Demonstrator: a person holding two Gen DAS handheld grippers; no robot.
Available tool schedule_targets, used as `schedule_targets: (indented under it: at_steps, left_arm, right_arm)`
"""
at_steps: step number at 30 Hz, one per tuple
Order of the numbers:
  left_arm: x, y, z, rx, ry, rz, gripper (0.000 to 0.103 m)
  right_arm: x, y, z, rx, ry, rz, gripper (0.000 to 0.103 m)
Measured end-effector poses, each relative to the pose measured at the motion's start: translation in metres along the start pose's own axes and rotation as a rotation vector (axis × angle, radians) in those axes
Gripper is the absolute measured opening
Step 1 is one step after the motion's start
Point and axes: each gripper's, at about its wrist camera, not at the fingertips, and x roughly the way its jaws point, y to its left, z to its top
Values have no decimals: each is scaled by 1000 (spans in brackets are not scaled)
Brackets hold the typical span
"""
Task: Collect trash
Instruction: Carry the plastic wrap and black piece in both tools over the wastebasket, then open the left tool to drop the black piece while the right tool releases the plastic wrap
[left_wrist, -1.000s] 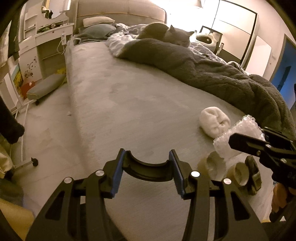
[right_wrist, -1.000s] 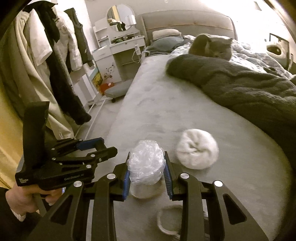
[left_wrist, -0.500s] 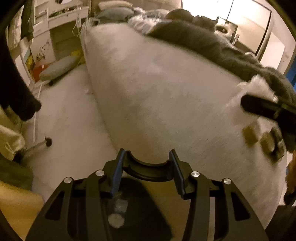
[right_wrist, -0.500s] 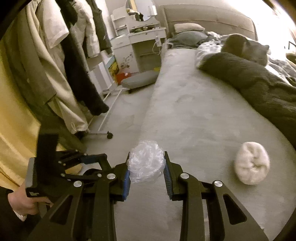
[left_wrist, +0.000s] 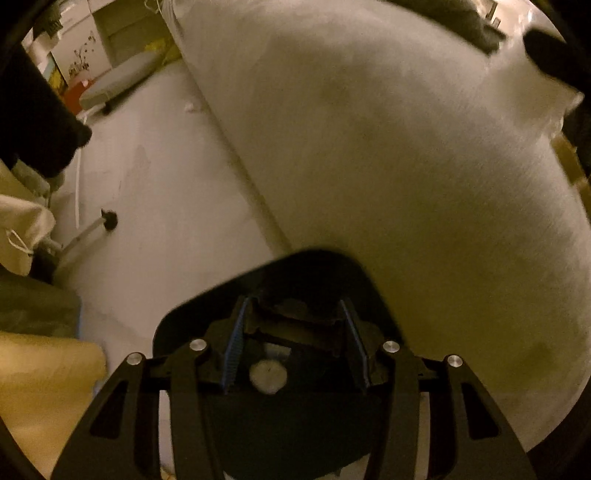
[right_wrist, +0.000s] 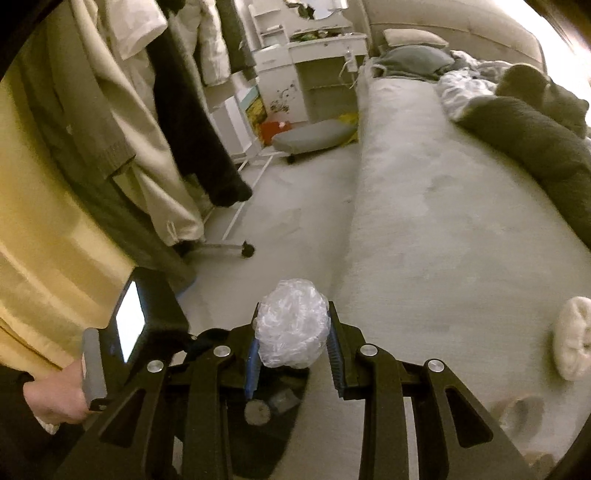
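Crinkled glossy clear plastic wad (right_wrist: 292, 324), matt black plastic gripper fingers (right_wrist: 334, 341), soft napped cloth bed cover (right_wrist: 436, 236).

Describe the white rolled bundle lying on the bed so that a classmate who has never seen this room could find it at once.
Start at the wide grey bed on the right of the right wrist view. Near its foot end lies the white rolled bundle. It is soft and opaque, unlike the clear crumpled plastic ball in the right gripper.

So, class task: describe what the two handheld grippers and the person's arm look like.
Both the left gripper and the right gripper are matte black with cut-out openings, silver round bolts and blue ribbed pads. The left one's grip has a grey handle and a lit white screen. The person's left hand has a dark sleeve.
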Motion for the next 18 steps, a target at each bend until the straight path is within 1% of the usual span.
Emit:
schedule_targets:
  at_steps: [4, 9, 13, 18]
  left_arm:
    - [8, 8, -15, 14, 65, -7, 52]
    - [14, 14, -31, 36, 125, -27, 52]
    - [19, 17, -43, 53, 164, -42, 55]
    - [22, 25, -55, 58, 191, -52, 71]
  right_arm:
    - [17, 15, 2, -21, 35, 19, 31]
    - [32, 32, 6, -33, 66, 38, 31]
    - [45, 40, 6, -38, 89, 44, 31]
    - [57, 46, 6, -47, 110, 38, 31]
